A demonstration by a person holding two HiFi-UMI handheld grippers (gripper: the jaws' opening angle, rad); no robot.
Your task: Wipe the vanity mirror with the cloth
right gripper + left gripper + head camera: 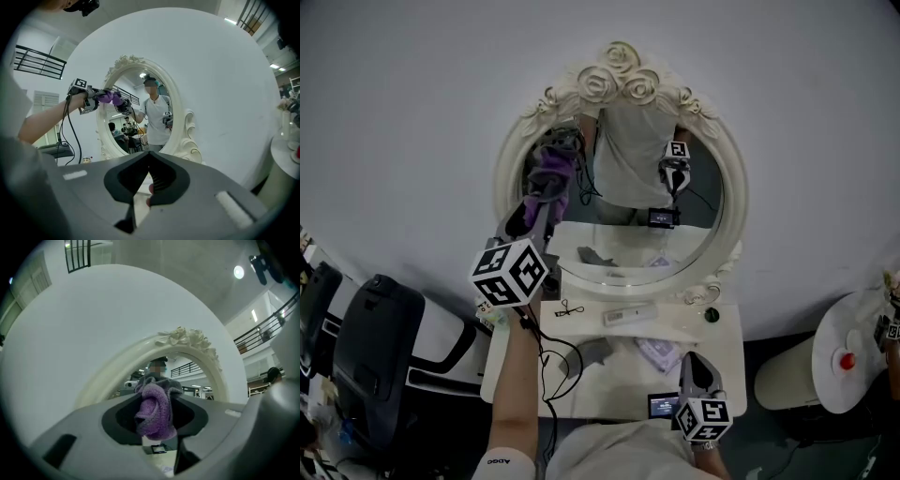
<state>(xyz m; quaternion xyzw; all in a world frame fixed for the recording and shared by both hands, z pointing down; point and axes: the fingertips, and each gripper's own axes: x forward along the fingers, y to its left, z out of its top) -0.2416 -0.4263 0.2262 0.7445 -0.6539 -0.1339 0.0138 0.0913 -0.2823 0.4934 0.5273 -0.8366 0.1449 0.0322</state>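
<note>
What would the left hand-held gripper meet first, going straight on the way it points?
Probably the mirror, near its upper left; the cloth in the left hand-held gripper would touch first. Depth is unclear.

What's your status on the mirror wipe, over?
Left hand-held gripper shut on purple cloth, raised at upper left of vanity mirror. Right hand-held gripper shut, empty, low over table. Nothing blocking the glass.

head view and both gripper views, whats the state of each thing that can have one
left gripper: shut on the purple cloth, raised to the upper left of the mirror
purple cloth: bunched between the left jaws, meeting its own reflection at the glass
right gripper: shut, nothing between its jaws, held low in front of the person
vanity mirror: upright
</note>
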